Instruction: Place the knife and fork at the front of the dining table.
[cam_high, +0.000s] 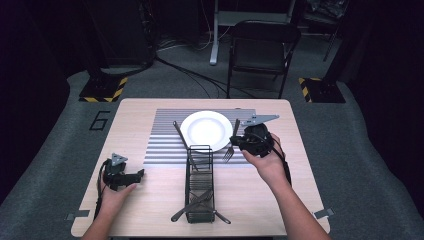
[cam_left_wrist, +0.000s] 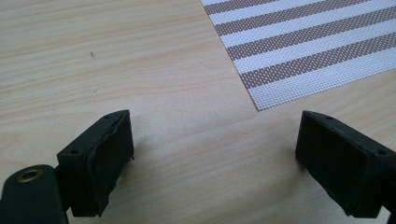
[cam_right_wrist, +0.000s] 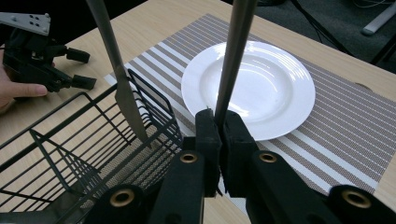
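Right gripper (cam_right_wrist: 219, 135): black jaws pressed together on the handle of a grey metal fork (cam_right_wrist: 236, 56), which is held above the right part of the grey-and-white striped placemat (cam_right_wrist: 336, 126). In the high view the fork (cam_high: 231, 145) hangs tines-down just beside the right edge of the round white ceramic plate (cam_high: 206, 130). The plate rests on the placemat toward the far edge of the light wooden table (cam_high: 130, 120). A black wire cutlery basket (cam_high: 200, 185) lies along the table's middle, reaching toward the near edge; a grey metal knife (cam_right_wrist: 116, 79) leans against its far end, beside the plate. Left gripper (cam_left_wrist: 215, 154): jaws spread wide with nothing between them, low over bare wood near the table's left edge, just off the placemat's corner
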